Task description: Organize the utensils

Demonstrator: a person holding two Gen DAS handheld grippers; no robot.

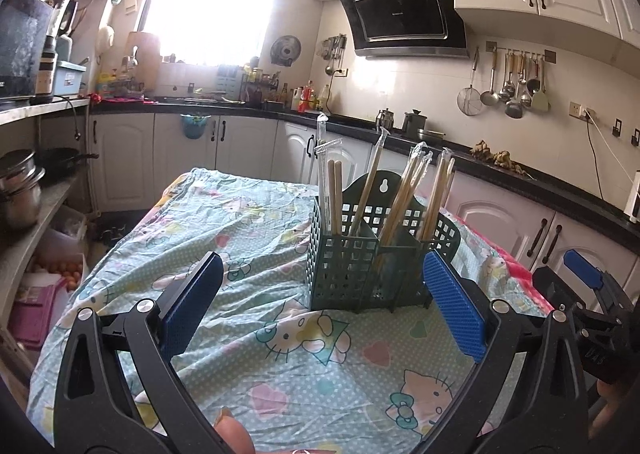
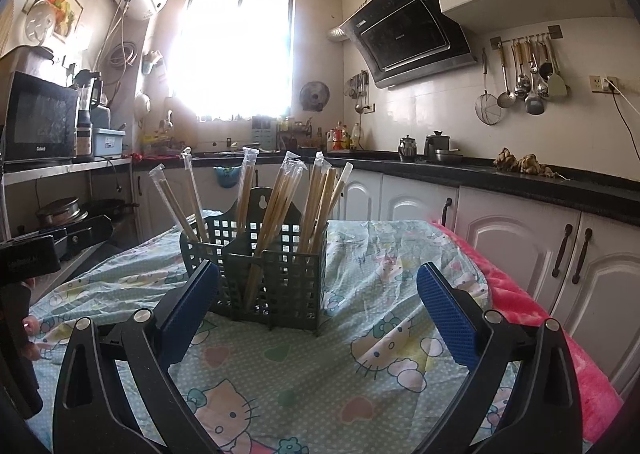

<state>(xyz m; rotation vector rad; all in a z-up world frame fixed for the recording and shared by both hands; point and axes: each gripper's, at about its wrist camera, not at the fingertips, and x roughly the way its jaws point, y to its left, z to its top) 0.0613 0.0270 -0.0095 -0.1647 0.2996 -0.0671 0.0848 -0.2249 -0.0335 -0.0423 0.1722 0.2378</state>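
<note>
1. Left tool point(image 1: 322, 306), right tool point(image 2: 318, 306): both spread, empty.
2. Green caddy point(image 1: 344, 270) with wrapped chopsticks point(image 1: 335, 195): upright on tabletop point(image 1: 248, 338), just ahead between both tools.
3. Advice: approach slowly; avoid tipping caddy.

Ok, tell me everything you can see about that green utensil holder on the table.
The utensil holder is dark green, plastic by the look of it, with grid-holed walls and a taller back plate with a keyhole hanging slot. It has three compartments side by side. It stands upright on the cartoon-print tablecloth, and wrapped chopsticks lean in every compartment. Both grippers, left and right, are open and not touching it.
</note>
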